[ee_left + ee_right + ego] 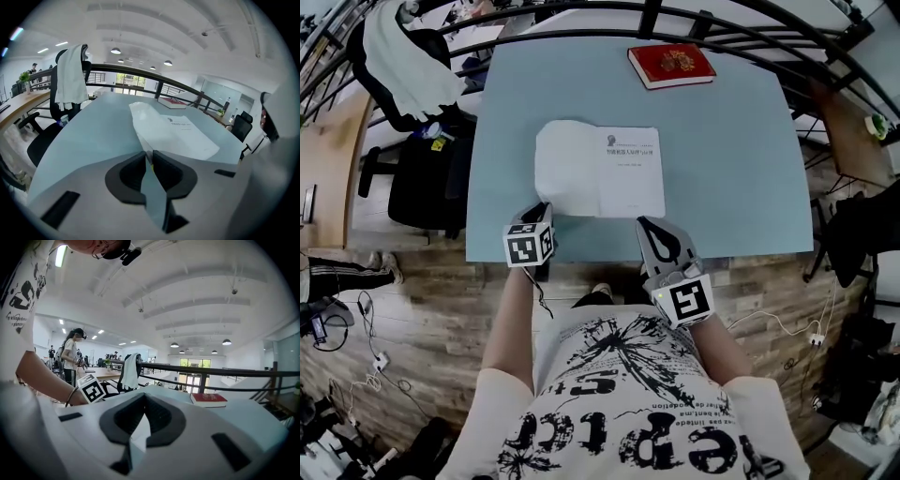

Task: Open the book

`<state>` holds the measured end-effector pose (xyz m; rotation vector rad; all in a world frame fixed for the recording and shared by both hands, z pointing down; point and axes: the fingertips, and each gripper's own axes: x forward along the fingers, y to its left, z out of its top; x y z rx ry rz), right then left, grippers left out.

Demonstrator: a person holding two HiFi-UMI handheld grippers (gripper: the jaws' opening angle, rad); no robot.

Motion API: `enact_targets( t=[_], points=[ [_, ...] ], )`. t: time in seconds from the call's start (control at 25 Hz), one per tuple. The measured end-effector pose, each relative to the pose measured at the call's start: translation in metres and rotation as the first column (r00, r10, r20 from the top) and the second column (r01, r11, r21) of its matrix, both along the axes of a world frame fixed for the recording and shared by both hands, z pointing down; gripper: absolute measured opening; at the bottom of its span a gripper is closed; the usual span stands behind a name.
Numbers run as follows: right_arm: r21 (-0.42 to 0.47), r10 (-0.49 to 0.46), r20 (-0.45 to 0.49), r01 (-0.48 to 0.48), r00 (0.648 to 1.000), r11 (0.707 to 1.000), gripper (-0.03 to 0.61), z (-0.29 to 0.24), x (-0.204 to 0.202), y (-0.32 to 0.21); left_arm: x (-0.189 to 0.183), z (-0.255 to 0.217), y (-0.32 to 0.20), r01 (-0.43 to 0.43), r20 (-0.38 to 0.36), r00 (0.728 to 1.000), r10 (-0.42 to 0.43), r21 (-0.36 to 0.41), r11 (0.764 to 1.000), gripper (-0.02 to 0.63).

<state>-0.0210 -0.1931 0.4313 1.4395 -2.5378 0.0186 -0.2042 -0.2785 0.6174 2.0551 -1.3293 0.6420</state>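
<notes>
The book (pixel 600 172) is pictured already laid open on the table (pixel 741 187), the task seemingly completed, the left gripper (pixel 539 210) narrowly parted and empty, the right gripper (pixel 646 225) closed on nothing.

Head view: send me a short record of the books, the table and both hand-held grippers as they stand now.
open book: lies flat mid-table, white pages up, print on the right-hand page
red book: closed, at the far edge, apart from the open book
table: light blue top
left hand-held gripper: at the open book's near left corner, jaws slightly apart, nothing between them
right hand-held gripper: just off the near right corner, jaws together, empty
</notes>
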Motion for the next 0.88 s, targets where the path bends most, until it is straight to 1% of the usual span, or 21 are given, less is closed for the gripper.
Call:
enact_targets(
  t=[0.12, 0.24, 0.28, 0.36, 0.4, 0.52, 0.68, 0.8, 0.88],
  points=[
    [0.001, 0.006, -0.001, -0.006, 1.000, 1.000, 0.012, 0.000, 0.002, 0.002, -0.004, 0.016, 0.001, -0.009, 0.041, 0.999, 0.011, -0.035, 0.999, 0.064],
    [-0.002, 0.023, 0.000, -0.023, 1.000, 1.000, 0.011, 0.001, 0.008, 0.005, -0.010, 0.034, 0.004, -0.006, 0.118, 0.993, 0.014, -0.067, 0.998, 0.065],
    [-0.006, 0.029, -0.002, -0.029, 1.000, 1.000, 0.011, 0.002, 0.010, 0.006, -0.012, 0.041, 0.006, -0.006, 0.150, 0.989, 0.018, -0.081, 0.997, 0.025],
    [-0.019, 0.040, -0.012, -0.040, 0.999, 0.999, 0.011, 0.006, 0.015, 0.009, -0.016, 0.052, 0.011, -0.007, 0.192, 0.981, 0.023, -0.084, 0.996, 0.025],
    [-0.023, 0.044, -0.016, -0.045, 0.999, 0.999, 0.012, 0.007, 0.017, 0.011, -0.016, 0.054, 0.013, 0.000, 0.192, 0.981, 0.015, -0.075, 0.997, 0.025],
    [-0.008, 0.050, -0.005, -0.050, 0.999, 0.999, 0.011, 0.005, 0.018, 0.012, -0.018, 0.053, 0.019, 0.036, 0.155, 0.988, -0.025, -0.063, 0.997, 0.026],
    [0.001, 0.047, 0.007, -0.047, 0.999, 0.999, 0.012, 0.003, 0.015, 0.017, -0.023, 0.042, 0.026, 0.043, 0.137, 0.990, -0.038, -0.038, 0.998, 0.026],
    [0.017, 0.046, 0.015, -0.046, 0.999, 0.999, 0.012, 0.000, 0.009, 0.019, -0.023, 0.022, 0.027, 0.040, 0.111, 0.993, -0.041, 0.013, 0.999, 0.026],
    [0.029, 0.047, 0.014, -0.047, 0.999, 0.998, 0.011, -0.003, 0.005, 0.020, -0.022, 0.001, 0.025, 0.033, 0.096, 0.995, -0.039, 0.067, 0.997, 0.025]
  ],
)
